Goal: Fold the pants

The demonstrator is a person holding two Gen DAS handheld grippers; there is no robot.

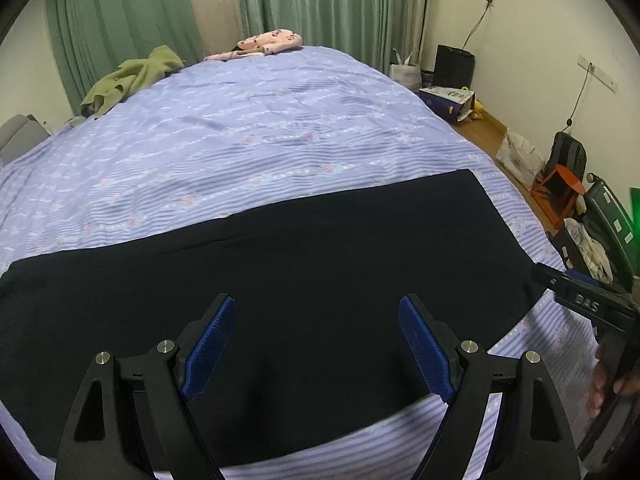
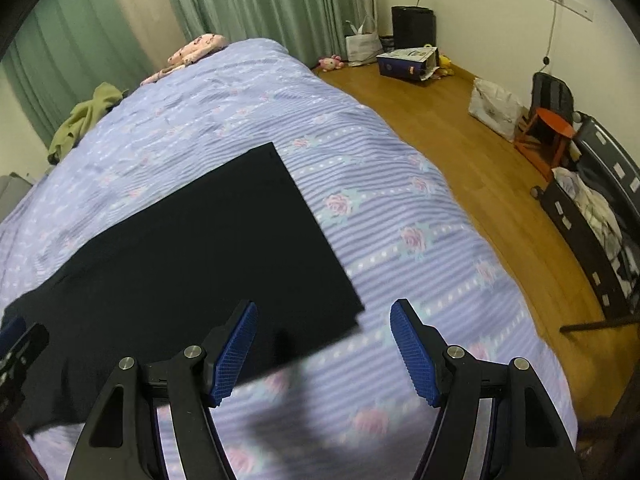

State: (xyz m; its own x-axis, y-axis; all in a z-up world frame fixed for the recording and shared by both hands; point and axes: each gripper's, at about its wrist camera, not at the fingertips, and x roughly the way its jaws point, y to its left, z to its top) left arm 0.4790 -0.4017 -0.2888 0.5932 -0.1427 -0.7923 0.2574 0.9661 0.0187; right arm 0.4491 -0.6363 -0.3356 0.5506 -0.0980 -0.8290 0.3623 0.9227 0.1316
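Black pants [image 1: 280, 264] lie flat across the near part of the bed, a long dark band with a square right end [image 2: 224, 240]. My left gripper [image 1: 316, 312] hovers above the near edge of the pants, its blue pads wide apart and nothing between them. My right gripper [image 2: 323, 316] hangs over the near right corner of the pants, open, with its left pad above the cloth and its right pad above the sheet. In the left wrist view the right gripper [image 1: 588, 304] shows at the right edge, held by a hand [image 1: 608, 380].
The bed has a lilac striped sheet [image 1: 280, 128] with flowers. A green garment [image 1: 132, 76] and a pink garment [image 1: 264, 44] lie at the far end. Wooden floor [image 2: 460, 152] to the right holds bags, a box [image 2: 408, 64], an orange stool [image 2: 548, 136] and a dark suitcase [image 2: 592, 208].
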